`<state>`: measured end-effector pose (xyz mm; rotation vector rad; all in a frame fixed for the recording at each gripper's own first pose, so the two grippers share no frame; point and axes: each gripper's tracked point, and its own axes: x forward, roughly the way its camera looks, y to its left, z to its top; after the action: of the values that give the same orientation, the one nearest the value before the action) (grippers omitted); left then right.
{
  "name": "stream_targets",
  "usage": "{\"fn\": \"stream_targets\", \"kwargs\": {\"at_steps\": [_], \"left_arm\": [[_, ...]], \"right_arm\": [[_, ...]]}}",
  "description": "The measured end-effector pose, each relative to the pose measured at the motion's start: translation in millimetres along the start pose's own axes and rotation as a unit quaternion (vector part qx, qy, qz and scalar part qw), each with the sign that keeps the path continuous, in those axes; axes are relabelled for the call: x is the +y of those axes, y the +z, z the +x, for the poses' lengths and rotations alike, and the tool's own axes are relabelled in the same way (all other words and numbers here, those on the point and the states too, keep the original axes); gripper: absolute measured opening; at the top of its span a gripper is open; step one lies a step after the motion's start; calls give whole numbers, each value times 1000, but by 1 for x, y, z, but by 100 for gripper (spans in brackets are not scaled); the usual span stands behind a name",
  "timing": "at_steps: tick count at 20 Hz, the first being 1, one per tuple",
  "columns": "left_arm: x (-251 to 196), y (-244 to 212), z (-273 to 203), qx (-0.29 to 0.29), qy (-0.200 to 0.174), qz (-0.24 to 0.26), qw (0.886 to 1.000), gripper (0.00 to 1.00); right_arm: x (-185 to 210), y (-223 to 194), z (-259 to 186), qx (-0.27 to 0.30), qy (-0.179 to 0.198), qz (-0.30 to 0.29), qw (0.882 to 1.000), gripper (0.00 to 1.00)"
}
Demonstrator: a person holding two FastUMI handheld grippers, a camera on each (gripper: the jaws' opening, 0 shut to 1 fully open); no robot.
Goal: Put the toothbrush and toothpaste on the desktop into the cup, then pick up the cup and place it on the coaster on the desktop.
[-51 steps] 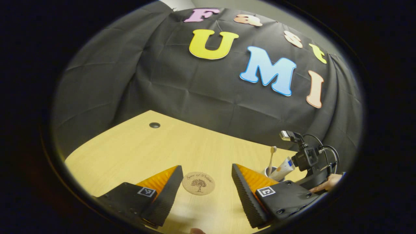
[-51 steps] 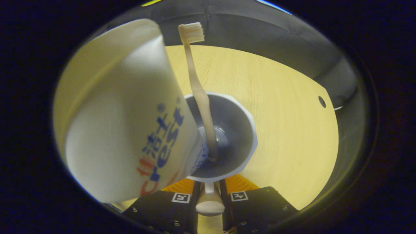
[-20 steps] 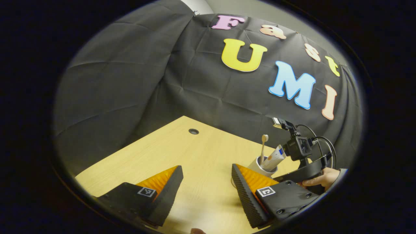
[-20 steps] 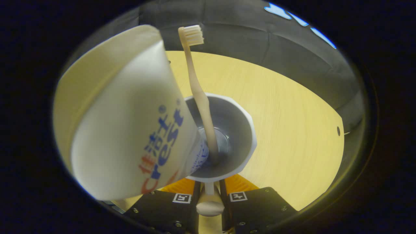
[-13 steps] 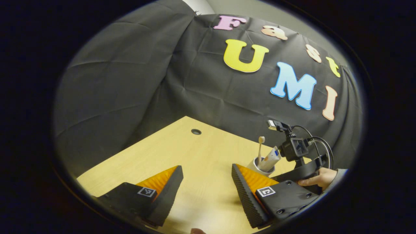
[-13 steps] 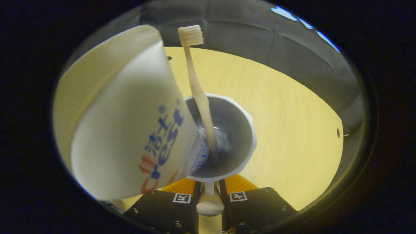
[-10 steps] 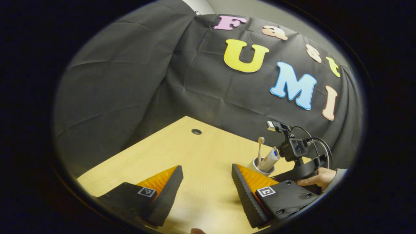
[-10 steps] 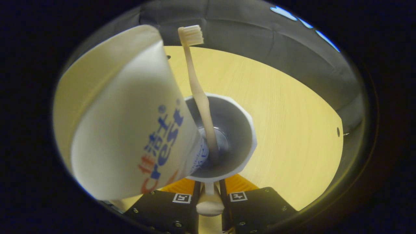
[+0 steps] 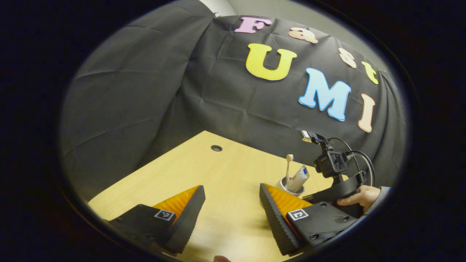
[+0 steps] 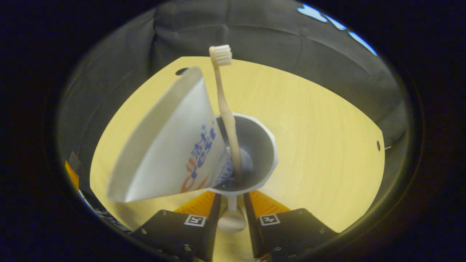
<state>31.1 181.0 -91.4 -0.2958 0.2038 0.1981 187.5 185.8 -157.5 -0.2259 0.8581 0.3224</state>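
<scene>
In the right gripper view, the cup (image 10: 251, 153) is seen from above with its handle (image 10: 230, 218) lying between the fingers of the right gripper (image 10: 230, 214). Compared with half a second ago, the fingers are set slightly wider and the cup and toothpaste (image 10: 171, 153) appear smaller and farther off, so the grip is judged to have been loosened and the gripper drawn back a little; whether the fingers still touch the handle cannot be told. The cup has therefore apparently been set down and is being released. The coaster cannot be made out beneath the cup, so correct placement cannot be confirmed from these views.

The toothbrush (image 10: 225, 109) stands nearly upright in the cup, its long axis running from the cup floor upward, bristle head uppermost and its handle end at the bottom. The toothpaste is leaned against the rim, its long axis tilted, cap end down inside the cup and flat crimped end raised toward the camera and to the left.

In the left gripper view, the cup (image 9: 287, 186) is seen on the tabletop (image 9: 204, 171) just beyond the left gripper (image 9: 232, 214), whose fingers are spread wide with nothing between them. The right gripper (image 9: 329, 171) and the hand (image 9: 358, 196) holding it are seen just beside the cup.
</scene>
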Motion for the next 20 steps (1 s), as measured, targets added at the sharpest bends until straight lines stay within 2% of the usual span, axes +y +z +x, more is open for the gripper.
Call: {"fn": "stream_targets", "kwargs": {"at_steps": [1,2,3,6,9,11,12,13,17,20], "left_arm": [[-5,1,-1,-1,-5,3,1000,96],[-11,3,0,-1,-11,8,1000,96],[-19,5,0,-2,-17,12,1000,96],[-40,11,0,-6,-37,23,999,93],[-65,17,0,-12,-57,34,998,96],[-84,22,-3,-17,-71,43,996,96],[-95,24,-4,-19,-79,47,996,96],[-106,24,-4,-21,-87,51,995,96],[-157,30,-6,-30,-120,66,990,96],[-188,32,-10,-38,-133,74,988,96]], "right_arm": [[-2,2,-7,-9,-1,2,1000,43],[-2,5,-16,-19,1,7,1000,42],[-5,6,-26,-28,1,12,1000,52],[-13,7,-57,-57,6,43,997,51],[-24,3,-90,-93,6,71,993,77],[-39,-1,-115,-124,-3,87,988,77],[-47,-3,-130,-142,-10,94,985,83],[-57,-6,-145,-160,-18,100,982,91],[-102,-12,-204,-250,-65,110,960,90],[-130,-16,-237,-326,-102,101,935,90]]}}
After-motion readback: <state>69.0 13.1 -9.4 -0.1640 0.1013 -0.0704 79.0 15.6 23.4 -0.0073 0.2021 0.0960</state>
